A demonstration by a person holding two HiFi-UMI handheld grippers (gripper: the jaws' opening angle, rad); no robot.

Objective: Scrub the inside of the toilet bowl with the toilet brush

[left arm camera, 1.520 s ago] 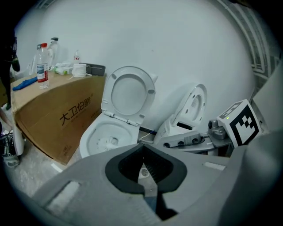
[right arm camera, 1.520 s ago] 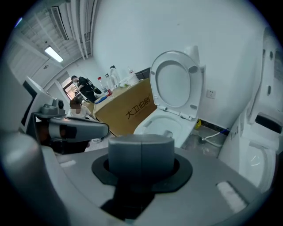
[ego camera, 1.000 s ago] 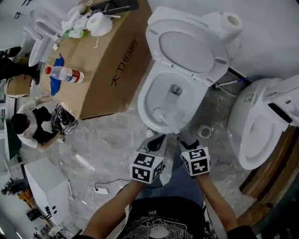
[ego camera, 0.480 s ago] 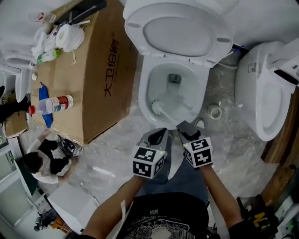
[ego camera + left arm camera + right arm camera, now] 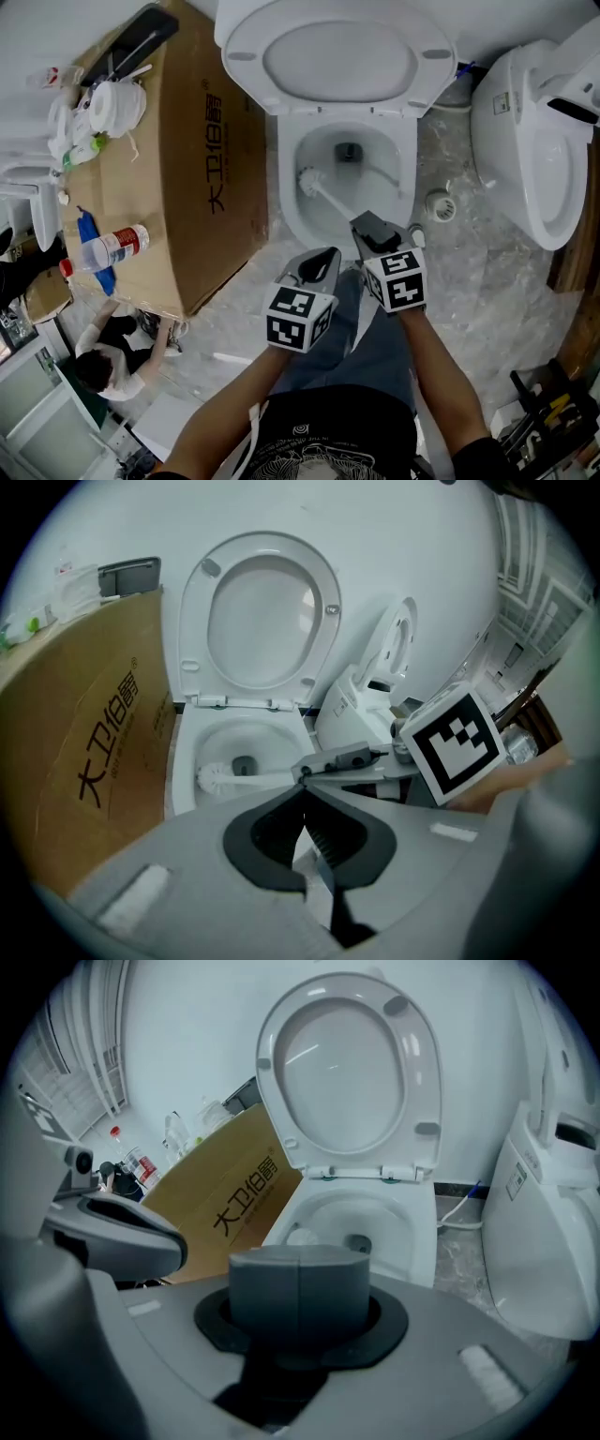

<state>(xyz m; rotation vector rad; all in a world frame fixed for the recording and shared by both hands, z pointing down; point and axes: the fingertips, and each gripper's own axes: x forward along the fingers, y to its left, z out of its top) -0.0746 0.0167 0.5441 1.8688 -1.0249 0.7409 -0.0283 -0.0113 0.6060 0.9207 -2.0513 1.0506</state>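
A white toilet [image 5: 405, 159] stands with its lid [image 5: 337, 61] up. The white head of the toilet brush [image 5: 307, 178] rests against the left inner wall of the bowl, and its handle slants back to my right gripper [image 5: 367, 228], which is shut on the handle's grey end [image 5: 300, 1283]. In the left gripper view the brush head [image 5: 214, 778] lies beside the drain hole. My left gripper [image 5: 319, 265] hovers just left of the right one, in front of the bowl's rim, shut with nothing in it.
A large cardboard box [image 5: 178, 159] stands against the toilet's left side, with a water bottle [image 5: 112, 248] and a paper roll [image 5: 117, 105] on top. A second toilet [image 5: 530, 150] is at the right, a floor drain [image 5: 438, 204] between them. A person [image 5: 112, 361] crouches at lower left.
The brush head has slid from the front left of the bowl up along its left wall. The head view has swung, so the toilet sits more squarely ahead. Both grippers stay shut.
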